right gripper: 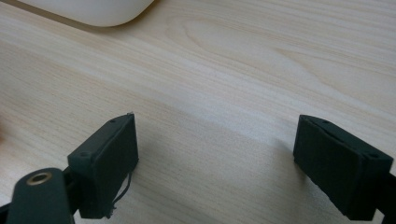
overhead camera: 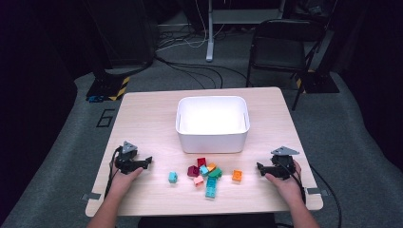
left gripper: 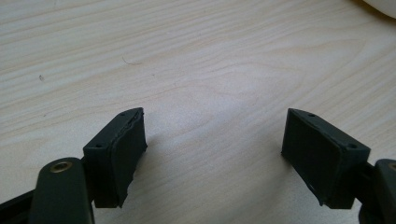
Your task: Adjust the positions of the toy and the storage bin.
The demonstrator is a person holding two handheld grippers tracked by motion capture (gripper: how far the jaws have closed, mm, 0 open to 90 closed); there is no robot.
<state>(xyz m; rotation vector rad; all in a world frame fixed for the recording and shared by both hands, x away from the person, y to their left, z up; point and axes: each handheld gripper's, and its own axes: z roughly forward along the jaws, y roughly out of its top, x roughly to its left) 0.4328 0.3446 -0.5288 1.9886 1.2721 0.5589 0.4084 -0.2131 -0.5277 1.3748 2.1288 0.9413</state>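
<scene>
Both grippers' fingers (left gripper: pixel 128 154) gape; bin (right gripper: pixel 88 9) (cut off) beyond.

Pale, light-wood-grain tabletop (overhead camera: pixel 142 123) with fine brown streaks. White plastic rectangular bin (overhead camera: pixel 212 141), glossy, unpatterned. Small plastic building blocks in mixed plain colours: light-blue block (overhead camera: pixel 172 177) set apart; orange block (overhead camera: pixel 237 175); red block (overhead camera: pixel 201 162); dark magenta block (overhead camera: pixel 193 171); pink block (overhead camera: pixel 198 180); green block (overhead camera: pixel 216 173); teal block (overhead camera: pixel 211 187). Black left gripper (overhead camera: pixel 147 162) with grey three-cornered plate; matt black pads (left gripper: pixel 128 149), brass-coloured rivet beside. Black right gripper (overhead camera: pixel 259 166), same grey plate, same matt black pads (right gripper: pixel 114 161). Grey carpet floor (overhead camera: pixel 57 156); black-and-yellow striped marking (overhead camera: pixel 121 88) at far left.
</scene>
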